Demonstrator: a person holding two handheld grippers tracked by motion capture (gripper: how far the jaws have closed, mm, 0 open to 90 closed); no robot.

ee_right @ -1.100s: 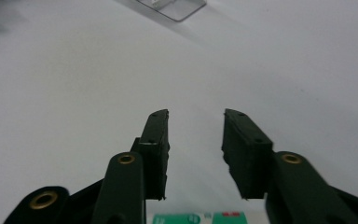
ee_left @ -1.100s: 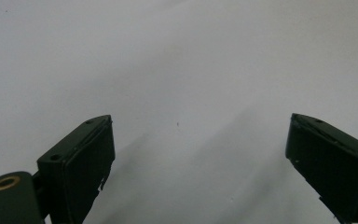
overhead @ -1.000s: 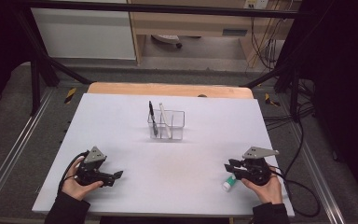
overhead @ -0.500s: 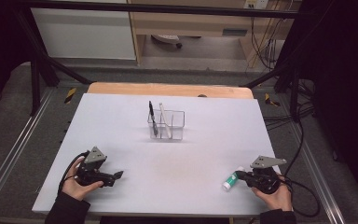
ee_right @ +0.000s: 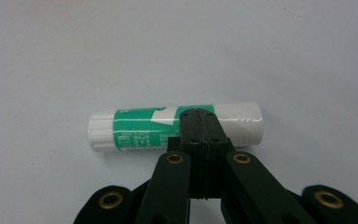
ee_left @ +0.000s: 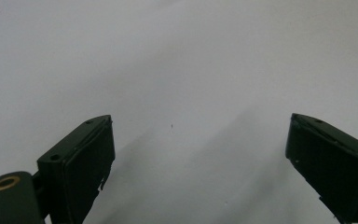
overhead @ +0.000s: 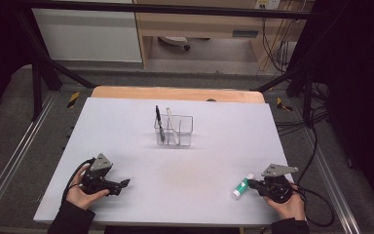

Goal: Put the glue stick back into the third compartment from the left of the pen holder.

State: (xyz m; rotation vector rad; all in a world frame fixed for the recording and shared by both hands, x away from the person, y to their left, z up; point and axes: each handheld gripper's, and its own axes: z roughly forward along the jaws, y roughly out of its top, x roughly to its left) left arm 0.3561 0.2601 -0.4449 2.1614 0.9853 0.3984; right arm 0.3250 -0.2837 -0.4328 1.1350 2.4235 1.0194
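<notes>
R gripper [ee_right: 200, 122] jaws closed together, empty, tips just near side of glue stick [ee_right: 175, 127] lying flat near-right on table [overhead: 126, 126]. L gripper [ee_left: 200, 163] wide open, idle. Step: approach. Next: open R jaws, straddle stick, likely for clear organizer [overhead: 174, 130] at centre.

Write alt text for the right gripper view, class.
The right gripper has its black jaws shut together, in front of a green-and-white glue stick lying on its side on the white table.
</notes>
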